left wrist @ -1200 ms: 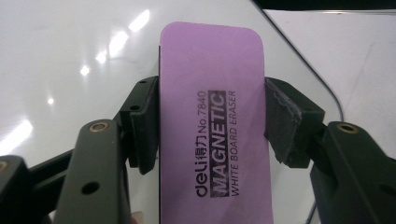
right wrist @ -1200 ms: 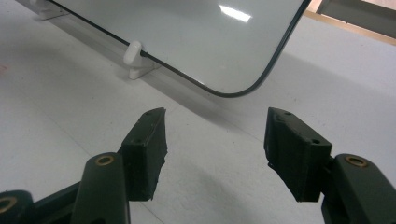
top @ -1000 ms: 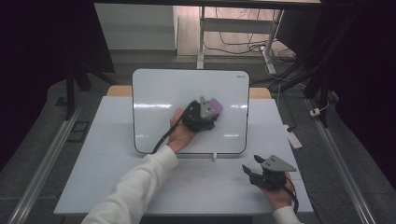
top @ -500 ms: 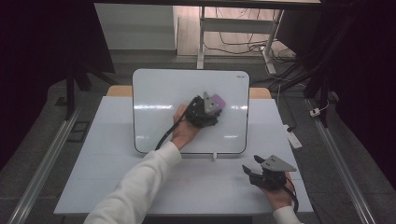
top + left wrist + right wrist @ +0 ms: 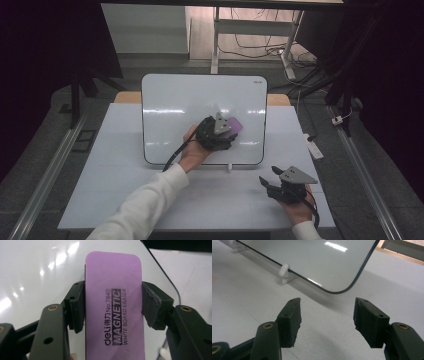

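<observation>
In the high view, the right gripper (image 5: 270, 184) sits nearest, at about 5 o'clock on the white worktop (image 5: 125, 165), held low in the person's right hand (image 5: 299, 209), its grey three-cornered plate on top. Its own camera adds what the high view leaves too small: the two black fingers (image 5: 291, 320) stand apart with nothing between them, just above the bare worktop (image 5: 244, 302), pointing at the lower rounded corner of the whiteboard (image 5: 317, 262) and a small white foot clip (image 5: 284, 271) on its edge.

Farther in, near the middle of the high view, the left gripper (image 5: 231, 131) is held by the left hand (image 5: 192, 150), a white sleeve (image 5: 145, 205) running back toward 7 o'clock. It lies over the lower right part of the propped whiteboard (image 5: 175, 105), with a purple eraser (image 5: 233, 125) showing at its tip. There the grip itself is too small to read. The left gripper view settles it: the fingers (image 5: 76, 305) are clamped on the two long sides of the eraser (image 5: 113, 297), whose purple back faces the camera and bears the print "MAGNETIC WHITE BOARD ERASER". Behind it spreads the glossy whiteboard (image 5: 32, 270), its dark rim curving off toward 2 o'clock
</observation>
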A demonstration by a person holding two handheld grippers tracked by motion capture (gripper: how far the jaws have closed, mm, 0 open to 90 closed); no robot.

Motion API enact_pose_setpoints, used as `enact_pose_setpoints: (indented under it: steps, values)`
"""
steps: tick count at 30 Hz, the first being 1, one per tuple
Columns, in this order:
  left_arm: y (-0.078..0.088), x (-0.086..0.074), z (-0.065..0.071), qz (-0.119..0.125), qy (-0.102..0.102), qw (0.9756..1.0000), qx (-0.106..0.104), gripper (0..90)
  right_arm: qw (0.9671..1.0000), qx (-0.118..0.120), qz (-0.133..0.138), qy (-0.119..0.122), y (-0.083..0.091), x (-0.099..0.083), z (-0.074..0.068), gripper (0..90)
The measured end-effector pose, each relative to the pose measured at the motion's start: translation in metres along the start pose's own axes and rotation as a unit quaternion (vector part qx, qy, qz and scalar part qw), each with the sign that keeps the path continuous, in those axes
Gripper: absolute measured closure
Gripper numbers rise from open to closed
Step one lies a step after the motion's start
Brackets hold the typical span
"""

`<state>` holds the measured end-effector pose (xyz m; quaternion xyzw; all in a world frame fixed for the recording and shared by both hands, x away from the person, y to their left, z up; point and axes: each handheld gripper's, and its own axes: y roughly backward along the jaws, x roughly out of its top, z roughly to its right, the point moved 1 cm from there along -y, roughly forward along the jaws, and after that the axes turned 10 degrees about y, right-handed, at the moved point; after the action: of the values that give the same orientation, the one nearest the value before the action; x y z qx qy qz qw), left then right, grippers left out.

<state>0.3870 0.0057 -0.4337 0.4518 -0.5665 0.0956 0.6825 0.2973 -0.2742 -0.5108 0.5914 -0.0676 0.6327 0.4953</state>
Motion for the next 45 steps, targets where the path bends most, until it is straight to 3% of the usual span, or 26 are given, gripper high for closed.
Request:
enact_pose_setpoints:
  steps: [3,9,15,21,29,45]
  values:
    - [0.016,-0.01,-0.007,0.012,0.029,0.9993,-0.02,41.7,1.0,0.003,0.003,-0.001,0.0,0.001,-0.001,38.2]
    - [0.048,-0.031,-0.014,0.029,0.066,0.9962,-0.047,41.6,0.9998,0.015,0.009,-0.002,-0.001,0.005,-0.006,38.1]
    - [0.071,-0.049,-0.019,0.033,0.091,0.9932,-0.064,41.6,0.9995,0.027,0.017,-0.006,-0.001,0.011,-0.013,38.1]
    - [0.085,-0.064,-0.021,0.032,0.102,0.9917,-0.073,41.6,0.999,0.039,0.021,-0.001,-0.003,0.016,-0.019,38.0]
    - [0.092,-0.083,-0.017,0.026,0.109,0.99,-0.085,41.6,0.9979,0.058,0.029,-0.006,-0.004,0.021,-0.027,37.9]
    - [0.083,-0.087,-0.001,0.022,0.106,0.9895,-0.095,41.5,0.9923,0.108,0.057,-0.019,-0.008,0.037,-0.051,37.2]
